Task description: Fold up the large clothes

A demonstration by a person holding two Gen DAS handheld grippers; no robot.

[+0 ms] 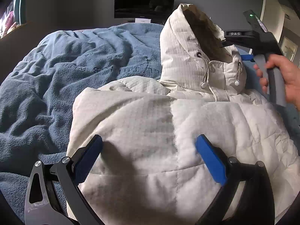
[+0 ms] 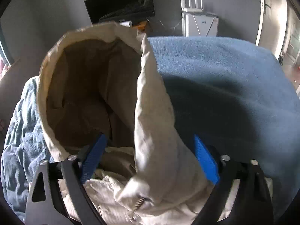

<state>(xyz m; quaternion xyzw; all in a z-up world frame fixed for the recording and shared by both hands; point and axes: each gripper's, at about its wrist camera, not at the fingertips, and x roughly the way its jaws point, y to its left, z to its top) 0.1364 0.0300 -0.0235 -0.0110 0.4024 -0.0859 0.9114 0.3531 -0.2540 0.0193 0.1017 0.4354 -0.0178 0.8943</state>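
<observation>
Nearest to me, my left gripper (image 1: 149, 146) hangs over the body of the white puffer jacket (image 1: 168, 131), its two blue pads spread wide with the quilted fabric lying between them and below. Neither pad presses on the cloth; the center seam of the jacket runs up between them. The jacket lies on the bed, toward the right of the left wrist view, on a rumpled blue blanket (image 1: 56, 71) that fills the left side.

Farther along, the jacket's hood (image 1: 187, 43) stands upright, its tan lining showing inside the opening, and two drawstrings with white toggles (image 1: 203, 84) hang at the collar. My right hand (image 1: 281, 76) holds the right gripper (image 2: 150, 148) at the far right of that view, its nose reaching in behind the hood.

From the right wrist camera the hood (image 2: 90, 86) gapes just ahead. My left pad sits inside the opening, against the lining, and my right pad stands outside, over the blanket (image 2: 225, 78), so the hood's right wall (image 2: 155, 131) runs between them. The pads stand apart on either side of that fold, and I cannot tell whether they press on it.

Beyond the bed, a dark screen (image 1: 144, 2) hangs on the grey wall, and a white door (image 2: 266, 13) stands far right.
</observation>
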